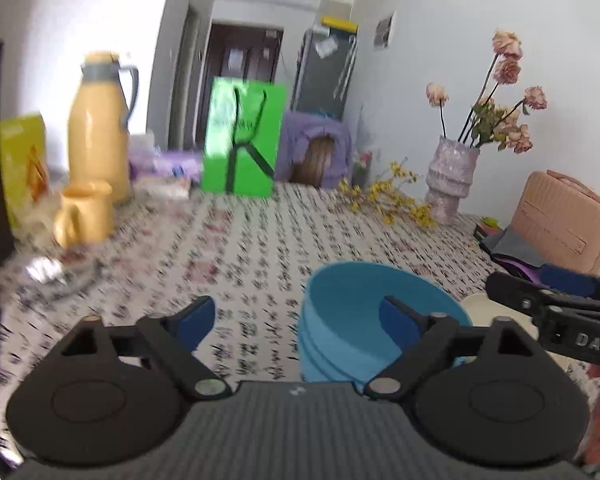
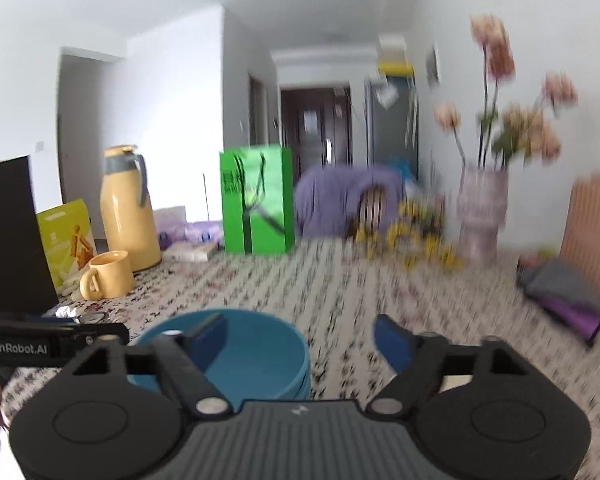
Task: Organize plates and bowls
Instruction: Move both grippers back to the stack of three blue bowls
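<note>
A stack of nested blue bowls (image 1: 340,304) (image 2: 256,356) stands on the patterned tablecloth (image 1: 240,248) close in front of both grippers. My left gripper (image 1: 296,320) is open; its right finger (image 1: 398,322) hangs over the bowls' inside, the left finger over bare cloth, and neither pad presses on anything. My right gripper (image 2: 300,340) is open too, its left finger (image 2: 208,338) over the bowls' rim and the other off to the right. A cream plate (image 1: 484,308) peeks out behind the bowls, partly hidden by a finger (image 1: 540,304) of the right gripper.
A yellow thermos (image 1: 100,128) and yellow mug (image 1: 86,212) stand at the far left, a green bag (image 1: 242,136) at the back, a vase of dried flowers (image 1: 450,178) and a pink case (image 1: 564,220) at the right. Foil and glasses (image 1: 46,270) lie left.
</note>
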`<state>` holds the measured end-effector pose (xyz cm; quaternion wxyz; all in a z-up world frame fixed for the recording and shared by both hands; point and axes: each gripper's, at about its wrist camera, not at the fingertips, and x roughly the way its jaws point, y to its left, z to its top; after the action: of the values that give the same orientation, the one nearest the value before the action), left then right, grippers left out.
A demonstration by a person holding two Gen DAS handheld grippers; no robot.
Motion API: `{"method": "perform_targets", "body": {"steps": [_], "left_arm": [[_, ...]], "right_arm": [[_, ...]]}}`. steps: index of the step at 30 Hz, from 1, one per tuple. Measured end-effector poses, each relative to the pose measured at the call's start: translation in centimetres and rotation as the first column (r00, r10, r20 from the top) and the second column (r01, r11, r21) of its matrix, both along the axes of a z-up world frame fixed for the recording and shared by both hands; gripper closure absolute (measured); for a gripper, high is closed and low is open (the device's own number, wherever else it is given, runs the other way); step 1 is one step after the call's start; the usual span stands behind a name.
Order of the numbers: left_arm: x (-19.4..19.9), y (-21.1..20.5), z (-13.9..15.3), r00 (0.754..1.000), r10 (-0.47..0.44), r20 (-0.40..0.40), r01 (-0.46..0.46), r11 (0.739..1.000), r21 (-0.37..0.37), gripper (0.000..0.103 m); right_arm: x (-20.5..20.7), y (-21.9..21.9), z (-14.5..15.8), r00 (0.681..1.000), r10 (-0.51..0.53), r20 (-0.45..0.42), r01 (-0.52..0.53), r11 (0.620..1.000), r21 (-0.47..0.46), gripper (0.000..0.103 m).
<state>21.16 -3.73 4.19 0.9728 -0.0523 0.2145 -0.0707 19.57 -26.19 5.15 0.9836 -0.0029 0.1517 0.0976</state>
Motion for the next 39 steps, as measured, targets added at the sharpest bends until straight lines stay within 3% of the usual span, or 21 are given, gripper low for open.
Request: {"method": "perform_targets", "body": {"steps": [7,20,27,39], "left_arm": [[-5.8,1.2,-1.1,0.993,0.013,0.12,-0.02,0.998,0.057,0.0],[-13.0,4.7,-4.2,0.992,0.064,0.112,-0.068,0.997,0.033,0.0],[-15.0,5.7,-6.2,0.994,0.077,0.082,-0.08,0.996,0.042,0.0],[-14.3,5.5,-6.8,0.995,0.074,0.065,-0.077,0.996,0.044,0.0]], "right_arm": [[-4.6,1.1,-1.3,0.999,0.03,0.016,-0.03,1.0,0.005,0.01],[-12.8,3.4,-5.9,0.998,0.045,0.04,-0.046,0.999,0.028,0.007],[-14.1,3.9,-7.9,1.0,0.03,0.008,-0.031,0.998,0.059,0.007],[-13.9,3.5,-8.4,1.0,0.005,-0.002,-0.005,0.997,0.074,0.007]]}}
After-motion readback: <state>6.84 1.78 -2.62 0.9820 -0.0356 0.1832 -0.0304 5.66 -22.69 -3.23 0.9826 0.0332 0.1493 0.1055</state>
